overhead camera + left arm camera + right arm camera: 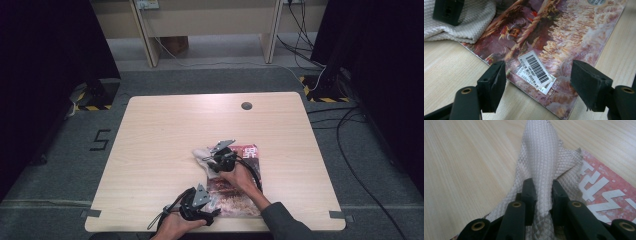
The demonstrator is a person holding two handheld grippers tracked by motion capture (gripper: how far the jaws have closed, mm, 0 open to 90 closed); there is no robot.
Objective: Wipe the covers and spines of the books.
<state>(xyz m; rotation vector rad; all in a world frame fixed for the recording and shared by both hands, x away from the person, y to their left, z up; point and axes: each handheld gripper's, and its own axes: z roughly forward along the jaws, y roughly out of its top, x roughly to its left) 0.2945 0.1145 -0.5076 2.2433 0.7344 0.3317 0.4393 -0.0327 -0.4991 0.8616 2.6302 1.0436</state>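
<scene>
A magazine (240, 192) with a reddish picture cover lies on the wooden table (160, 130) near its front edge. A white waffle-weave cloth (202, 154) rests partly on the magazine's far left corner. My right gripper (543, 195) is shut on a fold of the cloth (541, 160), beside the red title strip of the magazine (604, 187). My left gripper (537, 80) is open, its jaws wide apart over the near corner of the magazine (564, 32), either side of a barcode label (536, 71). In the high view the left gripper (212, 211) sits at the magazine's near left.
A round cable hole (246, 105) is set in the table's far side. Bare tabletop spreads to the left and behind. Beyond the table stand wooden furniture legs (150, 45), and loose cables (350, 140) run across the grey floor at right.
</scene>
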